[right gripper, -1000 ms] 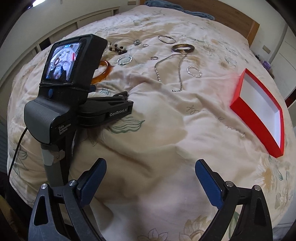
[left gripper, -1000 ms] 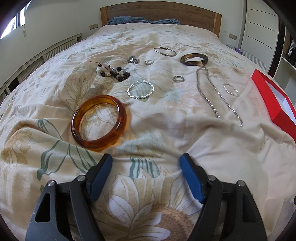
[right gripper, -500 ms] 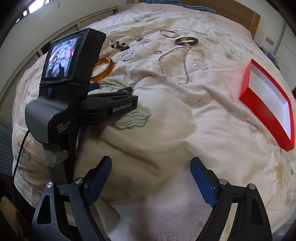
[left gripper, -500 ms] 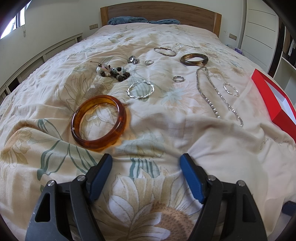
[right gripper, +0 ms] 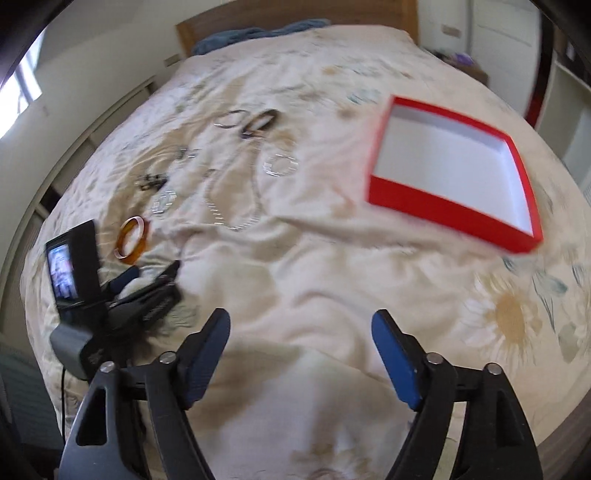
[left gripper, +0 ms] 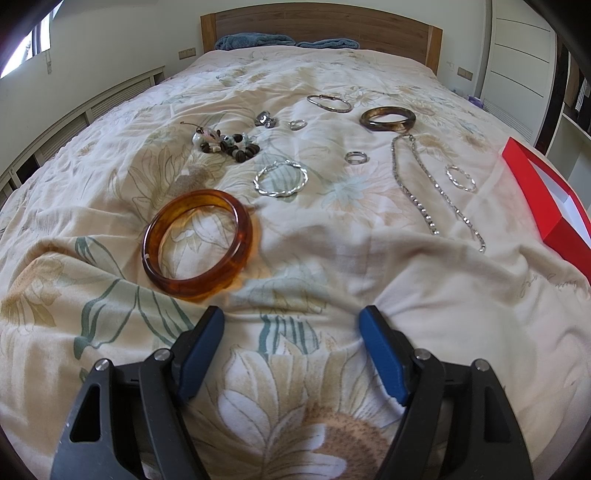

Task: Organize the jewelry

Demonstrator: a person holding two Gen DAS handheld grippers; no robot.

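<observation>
Jewelry lies spread on a floral bedspread. An amber bangle [left gripper: 197, 243] sits just beyond my left gripper [left gripper: 291, 325], which rests open on the cover with nothing between its fingers. Farther off lie a twisted silver bracelet [left gripper: 280, 179], a beaded charm piece [left gripper: 225, 142], a dark bangle [left gripper: 388, 119], a long silver chain [left gripper: 432, 188] and small rings [left gripper: 356, 157]. A red box [right gripper: 454, 173] with a white inside stands open. My right gripper [right gripper: 301, 328] hangs open and empty above the bed, left of the box. The right wrist view is blurred.
The left hand-held gripper body with its small screen [right gripper: 74, 273] sits at the left of the right wrist view. A wooden headboard [left gripper: 321, 27] and blue towels [left gripper: 255, 40] lie at the far end. White cupboards [left gripper: 524, 55] stand to the right.
My right gripper has swung to the right and risen, so the red box now fills the upper right of its view, and its jaws have narrowed slightly. The left gripper has stayed still.
</observation>
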